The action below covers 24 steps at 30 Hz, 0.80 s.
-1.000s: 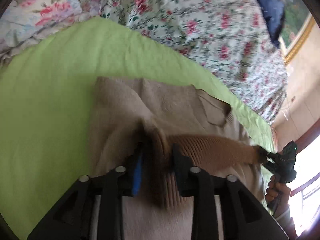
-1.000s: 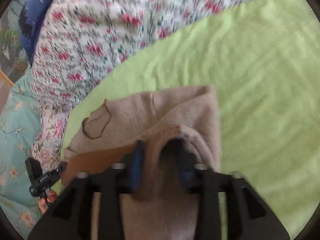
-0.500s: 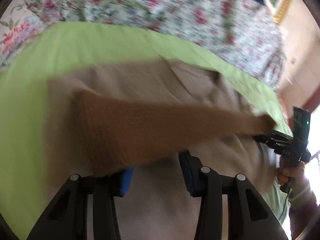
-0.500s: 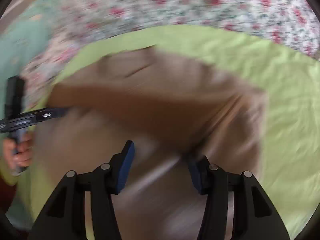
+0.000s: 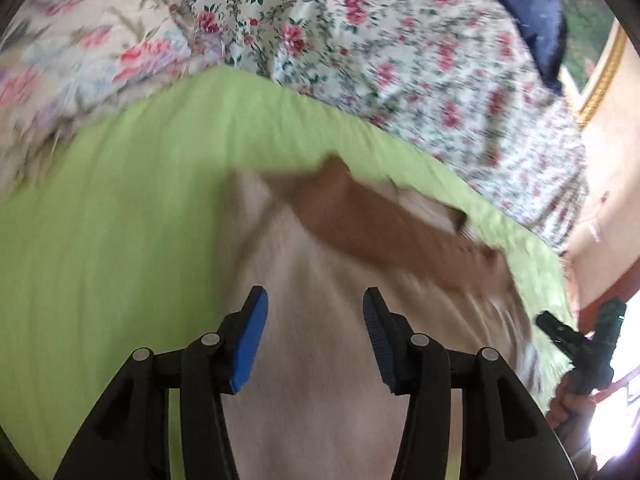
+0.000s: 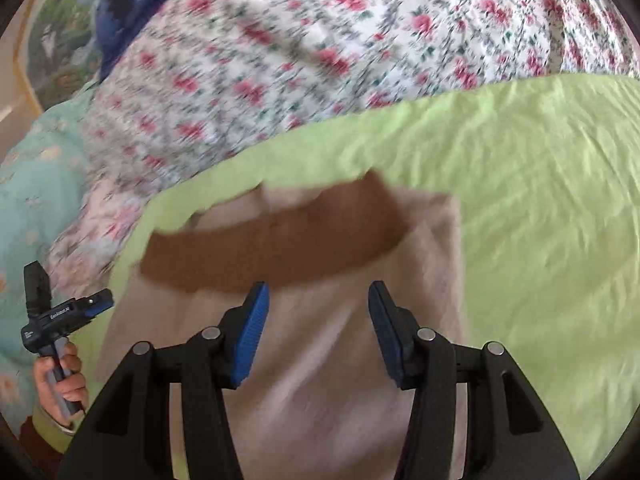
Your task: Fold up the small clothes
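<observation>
A small beige knit garment (image 5: 320, 360) with a brown ribbed hem band (image 5: 384, 232) lies folded on a light green sheet (image 5: 120, 220). It also shows in the right wrist view (image 6: 320, 380), with the brown band (image 6: 280, 240) across its far part. My left gripper (image 5: 315, 336) is open and empty above the garment's near part. My right gripper (image 6: 318, 330) is open and empty above the same garment. The right gripper also shows at the left view's right edge (image 5: 576, 340), and the left gripper at the right view's left edge (image 6: 60, 312).
A floral quilt (image 5: 380, 40) lies bunched beyond the green sheet, also in the right wrist view (image 6: 320, 48). A dark blue cloth (image 5: 532, 4) sits at the far corner. A pale teal floral fabric (image 6: 36, 184) lies at the left. A gold picture frame (image 5: 600, 76) is behind.
Both grippers were shut on the garment's brown hem one second ago. They carried it over the garment, opened and let go. The hem now lies across the far part.
</observation>
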{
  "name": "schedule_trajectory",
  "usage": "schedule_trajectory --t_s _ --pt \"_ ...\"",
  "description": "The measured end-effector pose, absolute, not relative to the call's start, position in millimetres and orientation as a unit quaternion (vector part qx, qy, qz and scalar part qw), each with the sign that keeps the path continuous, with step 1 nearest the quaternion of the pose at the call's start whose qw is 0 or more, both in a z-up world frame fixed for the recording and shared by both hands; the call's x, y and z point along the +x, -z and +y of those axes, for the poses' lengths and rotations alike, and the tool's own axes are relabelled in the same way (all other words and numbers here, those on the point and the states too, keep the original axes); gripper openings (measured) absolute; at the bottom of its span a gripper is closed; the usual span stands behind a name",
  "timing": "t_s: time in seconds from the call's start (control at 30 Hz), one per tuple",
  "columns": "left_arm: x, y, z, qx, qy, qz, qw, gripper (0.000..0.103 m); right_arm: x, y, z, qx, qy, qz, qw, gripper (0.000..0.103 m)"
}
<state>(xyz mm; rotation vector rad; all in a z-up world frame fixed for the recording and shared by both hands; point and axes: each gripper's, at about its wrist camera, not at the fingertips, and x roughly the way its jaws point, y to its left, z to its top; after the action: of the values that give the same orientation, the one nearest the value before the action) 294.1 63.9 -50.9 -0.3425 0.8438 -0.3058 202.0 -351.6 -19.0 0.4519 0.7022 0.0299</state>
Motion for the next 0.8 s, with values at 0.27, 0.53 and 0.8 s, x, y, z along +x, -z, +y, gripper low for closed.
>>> schedule_trajectory --t_s 0.27,0.53,0.8 --pt "182.4 78.7 47.4 -0.2 0.153 0.418 0.873 0.063 144.7 46.1 -293.1 0.227 -0.06 0.361 0.903 0.053" --pt "151.6 108.5 56.4 -0.247 0.142 0.431 0.856 0.067 111.6 55.3 -272.2 0.249 -0.074 0.371 0.892 0.053" --pt "196.7 113.8 70.4 -0.304 0.114 0.399 0.858 0.07 109.5 53.0 -269.7 0.25 -0.077 0.37 0.892 0.053"
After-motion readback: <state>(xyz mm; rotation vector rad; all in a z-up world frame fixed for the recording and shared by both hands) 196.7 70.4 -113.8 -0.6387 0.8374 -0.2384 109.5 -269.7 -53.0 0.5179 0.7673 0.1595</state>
